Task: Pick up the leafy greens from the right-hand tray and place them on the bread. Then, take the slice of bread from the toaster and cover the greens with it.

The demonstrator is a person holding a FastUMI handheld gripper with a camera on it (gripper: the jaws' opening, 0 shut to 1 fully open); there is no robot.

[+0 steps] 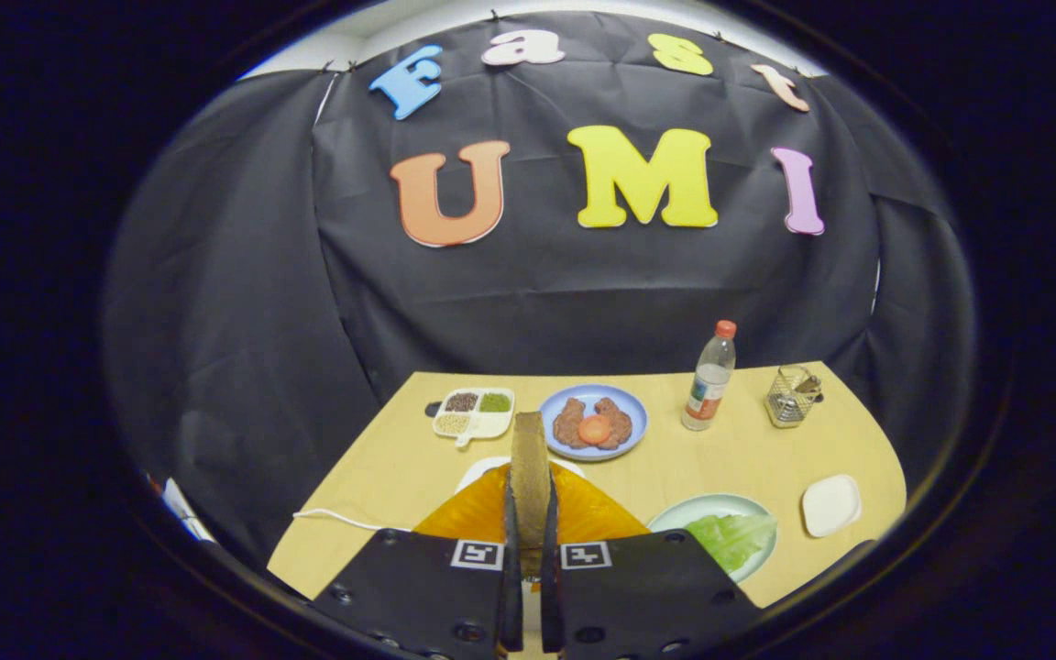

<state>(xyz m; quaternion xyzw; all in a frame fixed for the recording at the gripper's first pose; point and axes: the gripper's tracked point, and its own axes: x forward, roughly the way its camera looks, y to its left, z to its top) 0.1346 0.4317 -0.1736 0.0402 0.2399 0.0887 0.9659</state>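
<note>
My gripper (529, 527) is shut on a slice of bread (529, 454), which stands upright and edge-on between the two fingers. Right under the fingers and the slice sits the orange toaster (471, 515). The leafy greens (731, 539) lie on a pale green plate (709, 503) just right of the toaster, beside my right finger. Part of a white plate (480, 467) peeks out beyond the toaster; what is on it is hidden.
Farther back on the wooden table stand a blue plate (554, 445) with meat and a tomato slice, a divided tray (474, 412) of grains, a water bottle (709, 378) and a wire basket (792, 396). A small white dish (830, 504) and a white cable (345, 521) lie nearer.
</note>
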